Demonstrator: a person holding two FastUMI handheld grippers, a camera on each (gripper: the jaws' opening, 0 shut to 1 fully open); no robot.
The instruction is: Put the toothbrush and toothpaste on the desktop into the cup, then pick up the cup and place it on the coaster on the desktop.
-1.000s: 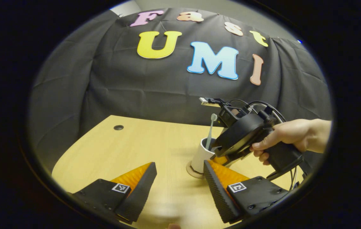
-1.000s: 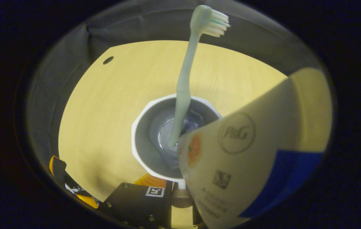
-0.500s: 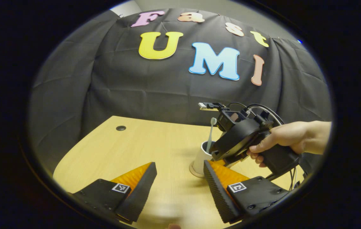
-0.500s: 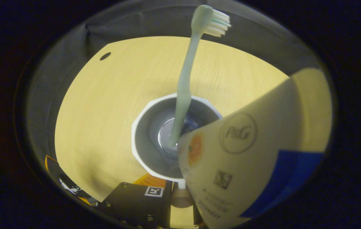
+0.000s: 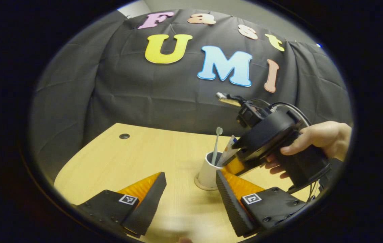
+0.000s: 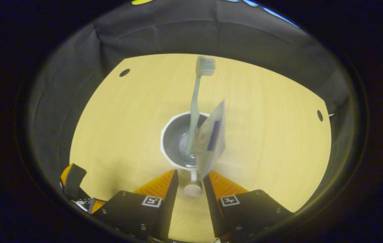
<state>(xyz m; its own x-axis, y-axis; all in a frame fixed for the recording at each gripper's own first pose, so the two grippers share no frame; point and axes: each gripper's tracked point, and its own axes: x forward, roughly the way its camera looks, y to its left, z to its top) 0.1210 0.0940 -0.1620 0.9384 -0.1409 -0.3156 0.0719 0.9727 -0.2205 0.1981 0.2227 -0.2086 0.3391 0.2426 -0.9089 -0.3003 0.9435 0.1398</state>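
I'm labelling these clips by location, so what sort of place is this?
Probably a staged recording booth, not a real bathroom: black cloth wall, a plain wooden desk, and a cup holding a toothbrush and toothpaste.

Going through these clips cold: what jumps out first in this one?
The white cup near the middle of the wooden desk, with a pale green toothbrush standing in it, bristles up, and a toothpaste tube leaning in beside it. In the left gripper view, the right gripper, held by a hand, hangs just over the cup, which sits on a round coaster.
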